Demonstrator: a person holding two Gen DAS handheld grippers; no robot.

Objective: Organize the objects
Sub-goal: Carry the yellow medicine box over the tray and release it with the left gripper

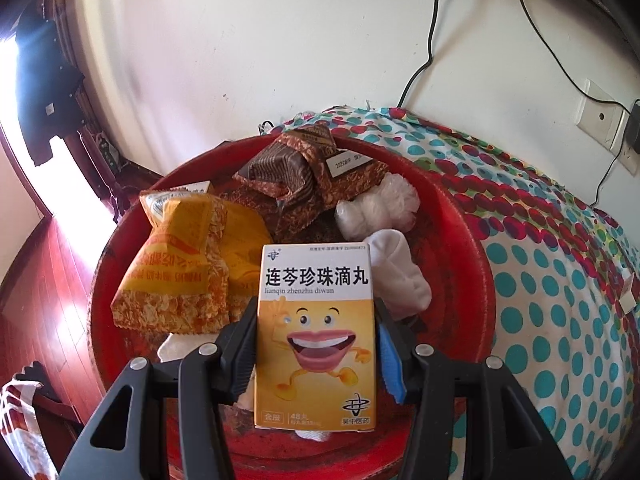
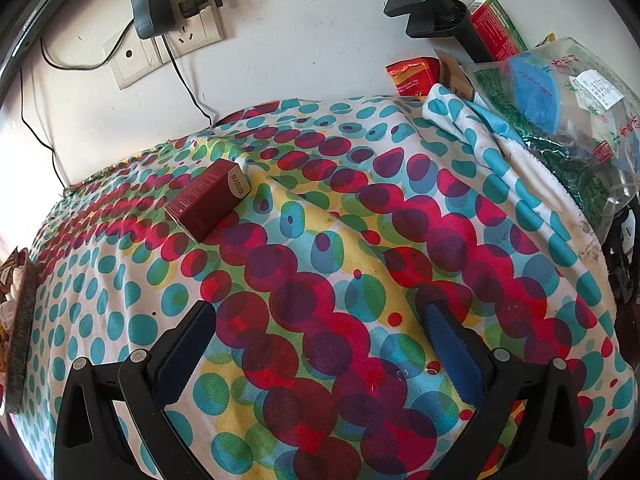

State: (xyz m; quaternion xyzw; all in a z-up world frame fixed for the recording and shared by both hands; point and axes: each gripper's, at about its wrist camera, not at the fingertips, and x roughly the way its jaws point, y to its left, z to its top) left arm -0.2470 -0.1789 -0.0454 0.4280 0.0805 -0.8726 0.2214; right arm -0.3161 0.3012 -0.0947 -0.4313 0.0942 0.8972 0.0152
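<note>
Holding a yellow-and-white cardboard medicine box (image 1: pixel 316 332) upright in my left gripper (image 1: pixel 318 354), over the round red plastic basin (image 1: pixel 460 240).
My right gripper (image 2: pixel 320 344) hangs wide and empty above the spotted cloth (image 2: pixel 320 208); a dark red carton (image 2: pixel 208 200) lies near its back edge.

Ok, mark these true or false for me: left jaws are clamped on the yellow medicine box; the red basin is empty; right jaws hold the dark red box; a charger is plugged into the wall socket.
1. The left gripper clamps the yellow medicine box: true.
2. The red basin is empty: false, it holds snack packets and white wrapped items.
3. The right gripper holds the dark red box: false, its jaws are open and the box lies apart on the dotted cloth.
4. A charger is plugged into the wall socket: true.
</note>
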